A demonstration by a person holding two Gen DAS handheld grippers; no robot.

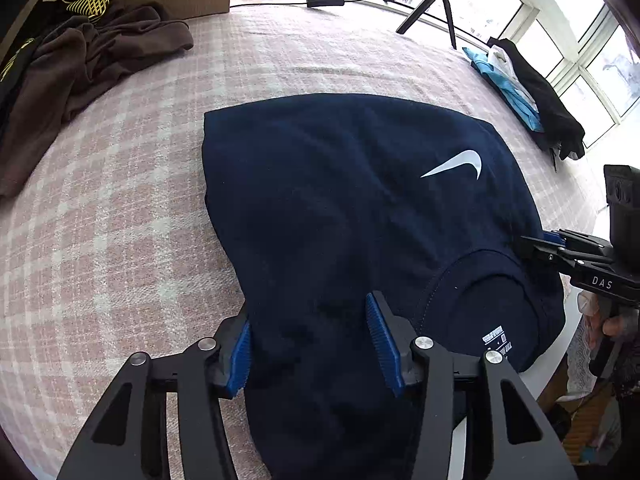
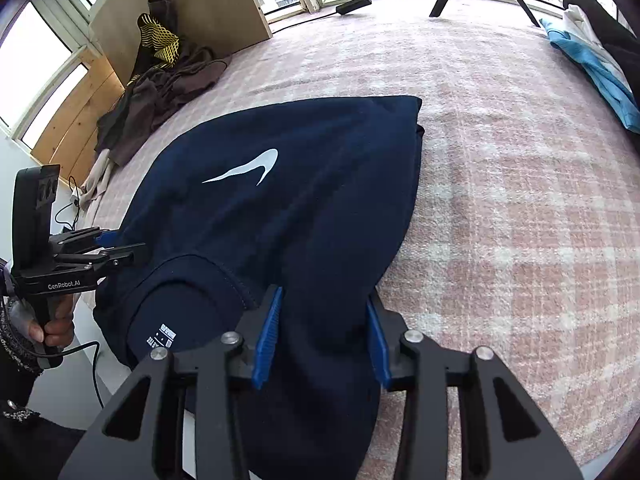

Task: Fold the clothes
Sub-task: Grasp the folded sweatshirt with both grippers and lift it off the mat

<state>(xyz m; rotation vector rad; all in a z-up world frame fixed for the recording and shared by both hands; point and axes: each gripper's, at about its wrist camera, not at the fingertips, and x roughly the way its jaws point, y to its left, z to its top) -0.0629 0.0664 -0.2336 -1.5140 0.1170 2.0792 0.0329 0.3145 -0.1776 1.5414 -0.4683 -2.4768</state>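
Pink plaid blanket (image 1: 120, 220) under the navy shirt (image 1: 340, 200). I've got my left gripper (image 1: 316, 344) and right gripper (image 2: 322, 336) both pinching its near shoulders.

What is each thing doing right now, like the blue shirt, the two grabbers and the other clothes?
navy shirt: partly folded, shoulders gripped, collar near.
left gripper: closed on a shirt shoulder.
right gripper: closed on the other shoulder.
brown garment: crumpled, unfolded.
blue, white and black clothes: piled by the window.
ring light tripod: standing.

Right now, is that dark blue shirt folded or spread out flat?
Partly folded: the navy shirt lies as a narrow shape, sleeves hidden, side edges doubled. Its collar end is not yet folded over.
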